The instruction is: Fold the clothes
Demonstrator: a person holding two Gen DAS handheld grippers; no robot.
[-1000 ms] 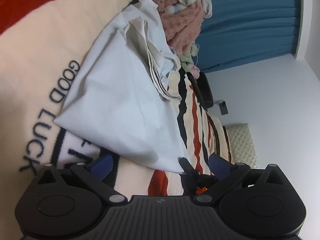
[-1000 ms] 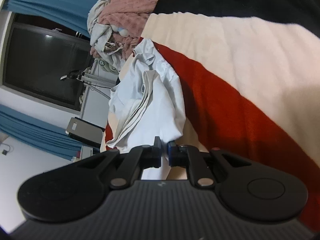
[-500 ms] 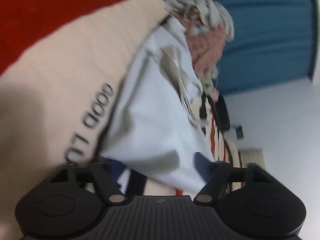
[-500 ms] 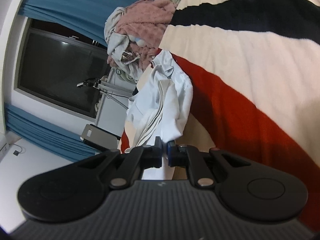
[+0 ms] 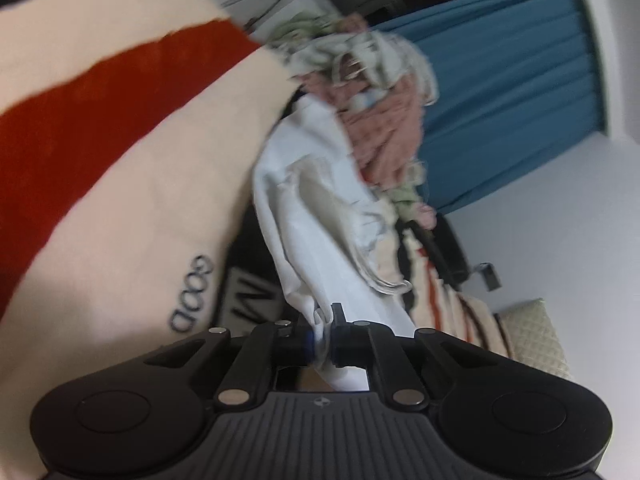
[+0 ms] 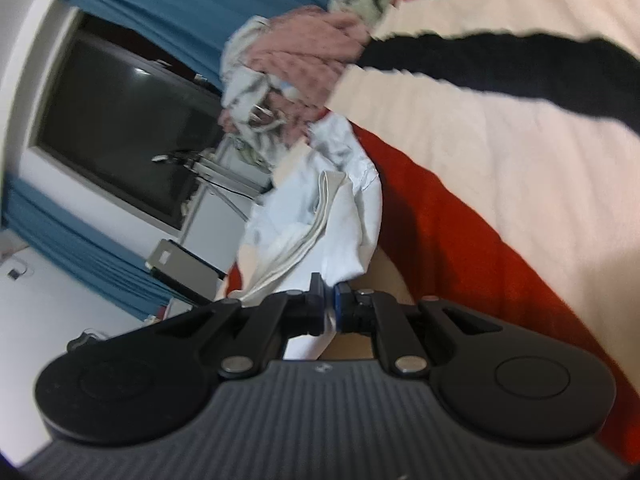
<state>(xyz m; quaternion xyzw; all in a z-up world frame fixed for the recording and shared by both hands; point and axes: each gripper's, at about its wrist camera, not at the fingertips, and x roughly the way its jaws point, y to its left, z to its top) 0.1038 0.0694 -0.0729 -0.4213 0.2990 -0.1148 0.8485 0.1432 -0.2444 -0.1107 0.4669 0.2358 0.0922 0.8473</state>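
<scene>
A pale blue-white garment (image 5: 316,216) lies crumpled on a striped blanket (image 5: 120,184), stretched between my two grippers. My left gripper (image 5: 322,336) is shut on a bunched edge of it, the cloth squeezed between the blue pads and lifted off the blanket. In the right wrist view the same garment (image 6: 340,216) runs down into my right gripper (image 6: 329,312), which is shut on another edge of it. A cream inner layer shows in the garment's folds.
A heap of pink and grey clothes (image 5: 376,92) lies beyond the garment. Blue curtains (image 5: 500,92), a dark window (image 6: 120,128) and a quilted cushion (image 5: 532,336) stand around the bed. The blanket bears black lettering (image 5: 192,296).
My left gripper has closed from wide open onto the garment's edge and risen with it, bunching the cloth. The right gripper stayed shut on its edge and rolled a little.
</scene>
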